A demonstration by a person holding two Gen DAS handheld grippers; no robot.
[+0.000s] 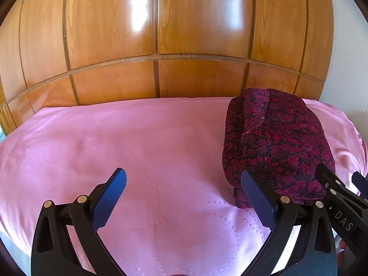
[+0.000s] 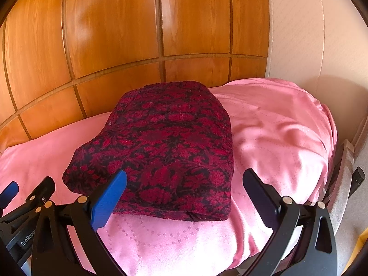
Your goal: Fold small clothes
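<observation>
A dark red and black flower-patterned garment (image 1: 278, 142) lies folded into a thick rectangle on the pink bedspread (image 1: 138, 142). In the right wrist view the garment (image 2: 165, 147) sits straight ahead. My left gripper (image 1: 184, 184) is open and empty over bare bedspread, left of the garment, its right finger (image 1: 255, 195) close to the garment's near edge. My right gripper (image 2: 184, 184) is open and empty above the garment's near edge. The right gripper also shows in the left wrist view (image 1: 340, 184), and the left one in the right wrist view (image 2: 23, 191).
A glossy wooden panelled wardrobe (image 1: 156, 46) stands right behind the bed. A pale wall (image 2: 322, 46) is at the right. The bedspread (image 2: 287, 138) is rumpled and drops off at the right edge, with floor (image 2: 354, 230) beyond.
</observation>
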